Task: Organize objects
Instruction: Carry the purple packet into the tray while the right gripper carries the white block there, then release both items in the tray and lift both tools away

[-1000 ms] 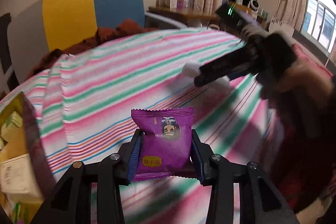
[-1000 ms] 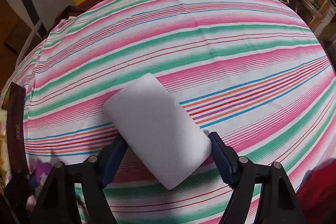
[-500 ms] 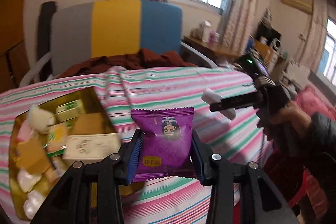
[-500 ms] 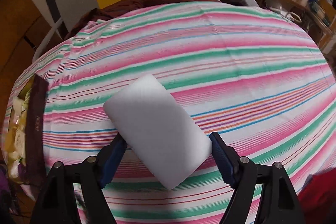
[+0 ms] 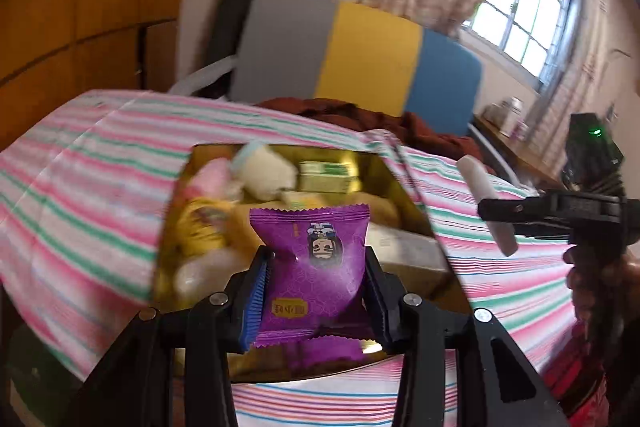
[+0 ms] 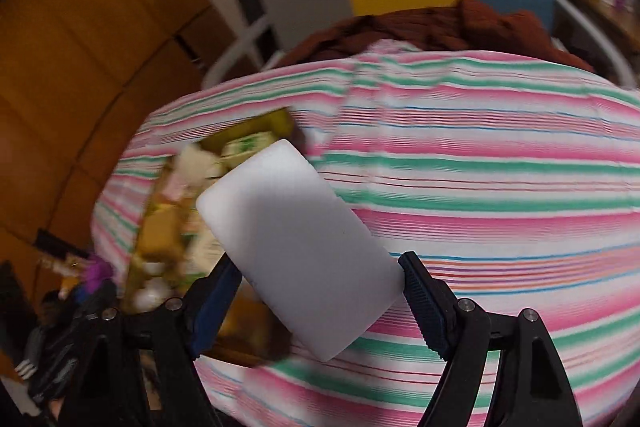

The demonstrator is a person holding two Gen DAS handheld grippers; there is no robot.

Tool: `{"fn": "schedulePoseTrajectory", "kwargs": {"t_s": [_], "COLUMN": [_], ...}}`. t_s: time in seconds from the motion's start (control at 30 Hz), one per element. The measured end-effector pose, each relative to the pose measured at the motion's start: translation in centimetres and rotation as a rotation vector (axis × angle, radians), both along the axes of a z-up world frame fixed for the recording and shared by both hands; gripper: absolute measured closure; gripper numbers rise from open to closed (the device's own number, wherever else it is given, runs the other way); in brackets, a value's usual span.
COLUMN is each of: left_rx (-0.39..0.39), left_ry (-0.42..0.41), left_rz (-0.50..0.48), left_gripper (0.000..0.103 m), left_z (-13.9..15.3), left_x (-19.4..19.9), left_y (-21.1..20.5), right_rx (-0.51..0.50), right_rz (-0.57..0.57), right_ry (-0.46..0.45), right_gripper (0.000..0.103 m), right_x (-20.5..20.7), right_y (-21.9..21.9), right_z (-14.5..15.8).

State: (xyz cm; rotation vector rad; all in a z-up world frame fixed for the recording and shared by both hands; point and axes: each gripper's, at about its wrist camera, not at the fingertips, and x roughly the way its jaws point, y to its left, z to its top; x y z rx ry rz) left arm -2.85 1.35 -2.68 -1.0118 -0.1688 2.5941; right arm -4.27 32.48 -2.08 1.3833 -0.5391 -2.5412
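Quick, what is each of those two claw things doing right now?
Left gripper: closed on the purple foil snack packet.
Right gripper: closed on the white rectangular foam block.

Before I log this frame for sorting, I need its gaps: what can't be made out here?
- Left wrist view: the gold tray's near contents sit behind the purple snack packet in the left gripper; the rest is motion-blurred.
- Right wrist view: the white foam block in the right gripper covers part of the tray; its contents are smeared.

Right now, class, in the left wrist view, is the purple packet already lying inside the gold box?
No: the purple packet is clamped between the left gripper pads, above the gold box.
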Motion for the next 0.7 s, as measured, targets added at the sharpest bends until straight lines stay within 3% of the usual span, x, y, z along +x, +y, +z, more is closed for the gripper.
{"fn": "schedulePoseTrajectory", "kwargs": {"t_s": [0.13,0.3,0.33,0.4,0.43,0.7], "left_rx": [0.009,0.011,0.022,0.032,0.026,0.005], "left_ry": [-0.036,-0.038,-0.038,-0.034,-0.041,-0.077], "left_rz": [0.042,0.017,0.014,-0.003,-0.012,0.064], "left_gripper": [0.059,0.057,0.051,0.035,0.031,0.031], "left_z": [-1.1,-0.9,-0.9,-1.0,-1.2,-2.8], "left_x": [-0.9,-2.3,-2.6,-2.8,-2.9,-2.6], "left_y": [-1.5,0.1,0.4,0.8,1.0,-0.3], "right_rx": [-0.033,-0.076,-0.076,-0.079,-0.084,-0.077], "right_rz": [0.053,0.078,0.065,0.05,0.044,0.023], "right_ry": [0.002,-0.001,-0.002,-0.015,-0.02,-0.045], "right_gripper": [0.022,0.02,0.018,0.0,0.0,0.0], "right_x": [-1.7,-5.3,-6.3,-7.8,-8.1,-7.1], "right_y": [-3.8,-7.2,-7.7,-8.3,-8.4,-8.4], "right_z": [0.4,0.7,0.7,0.4,0.3,-1.0]}}
